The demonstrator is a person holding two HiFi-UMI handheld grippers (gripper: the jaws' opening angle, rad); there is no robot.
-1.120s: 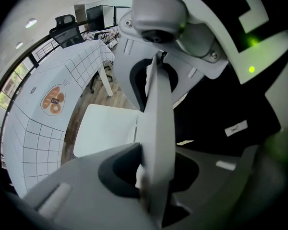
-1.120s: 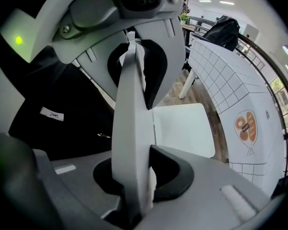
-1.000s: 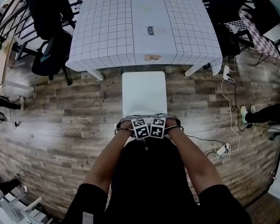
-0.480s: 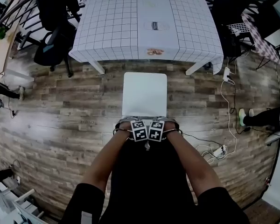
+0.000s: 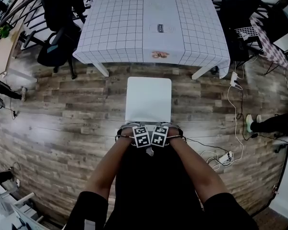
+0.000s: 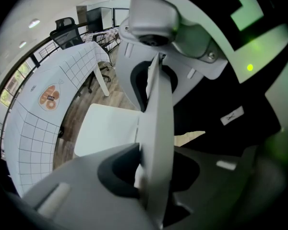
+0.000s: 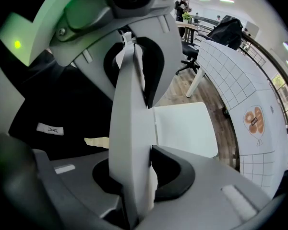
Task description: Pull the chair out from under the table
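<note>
The white chair's seat (image 5: 149,99) stands on the wood floor, out from under the checked-cloth table (image 5: 149,23), with a strip of floor between them. Both grippers point down at the top of the chair's thin white backrest, close in front of the person's body. My left gripper (image 5: 137,126) is shut on the backrest (image 6: 158,109), which runs between its jaws. My right gripper (image 5: 163,125) sits beside it with the backrest (image 7: 129,109) between its jaws; these jaws are opening, though the pads still touch it. The seat (image 6: 108,128) (image 7: 182,128) shows beyond the jaws.
Black office chairs stand at the table's left (image 5: 55,51) and far right (image 5: 237,4). A white power strip (image 5: 225,155) with cables lies on the floor to the right. A person's foot (image 5: 252,121) is at the right edge.
The chair has come back toward the person together with both grippers, and the gap of floor between the seat and the table's edge has widened.
</note>
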